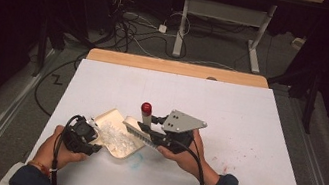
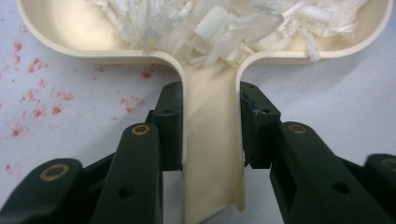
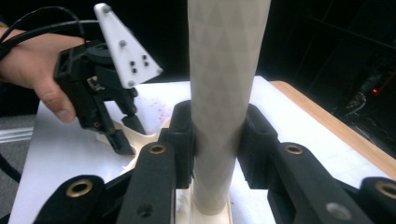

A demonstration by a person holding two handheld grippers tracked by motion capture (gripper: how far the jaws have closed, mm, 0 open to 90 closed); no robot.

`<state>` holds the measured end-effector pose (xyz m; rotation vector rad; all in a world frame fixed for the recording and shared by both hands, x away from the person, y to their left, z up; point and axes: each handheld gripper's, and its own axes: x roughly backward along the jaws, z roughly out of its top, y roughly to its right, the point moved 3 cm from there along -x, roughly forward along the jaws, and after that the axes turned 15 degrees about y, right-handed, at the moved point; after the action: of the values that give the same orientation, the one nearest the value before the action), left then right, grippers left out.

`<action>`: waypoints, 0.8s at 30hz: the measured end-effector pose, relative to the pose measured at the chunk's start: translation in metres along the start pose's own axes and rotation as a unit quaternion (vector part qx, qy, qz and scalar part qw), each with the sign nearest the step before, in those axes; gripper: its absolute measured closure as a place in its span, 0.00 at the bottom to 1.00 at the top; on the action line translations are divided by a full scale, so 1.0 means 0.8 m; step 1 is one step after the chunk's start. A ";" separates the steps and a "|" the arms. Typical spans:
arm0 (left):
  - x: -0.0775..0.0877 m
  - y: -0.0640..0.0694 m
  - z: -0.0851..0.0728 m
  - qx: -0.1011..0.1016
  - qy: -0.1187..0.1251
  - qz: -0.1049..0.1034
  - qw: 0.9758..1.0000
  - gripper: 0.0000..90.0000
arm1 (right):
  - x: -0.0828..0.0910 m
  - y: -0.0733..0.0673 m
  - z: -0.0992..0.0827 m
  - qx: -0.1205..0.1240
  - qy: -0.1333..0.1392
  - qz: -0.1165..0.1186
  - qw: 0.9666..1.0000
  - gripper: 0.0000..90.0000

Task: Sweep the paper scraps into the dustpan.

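Dustpan [image 1: 115, 135] near table's front edge: my left gripper [image 2: 210, 126] clamps its handle; right gripper [image 3: 217, 140] clamps brush [image 1: 143, 132] at pan's mouth.

High view looks down; tool views sit close, sharing the dustpan [image 2: 211, 140].

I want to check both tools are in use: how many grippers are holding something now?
2. The left gripper is shut on the dustpan by its handle; the right gripper is shut on the brush by its handle, beside the dustpan.
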<state>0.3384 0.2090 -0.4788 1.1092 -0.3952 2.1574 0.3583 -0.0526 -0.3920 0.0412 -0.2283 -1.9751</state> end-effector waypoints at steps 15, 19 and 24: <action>0.001 -0.003 0.000 0.005 0.001 0.009 1.000 0.70 | 0.046 0.026 -0.006 -0.008 -0.032 -0.038 0.999 0.78; -0.001 -0.002 0.000 0.004 0.000 0.014 1.000 0.70 | 0.046 0.023 -0.013 -0.017 -0.036 -0.037 0.999 0.78; -0.002 -0.001 0.002 0.005 0.002 0.018 1.000 0.71 | 0.040 0.012 -0.012 -0.015 -0.029 -0.017 0.999 0.78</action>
<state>0.3407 0.2081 -0.4789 1.1117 -0.4064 2.1950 0.3551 -0.0872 -0.3968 -0.0329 -0.2369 -2.0152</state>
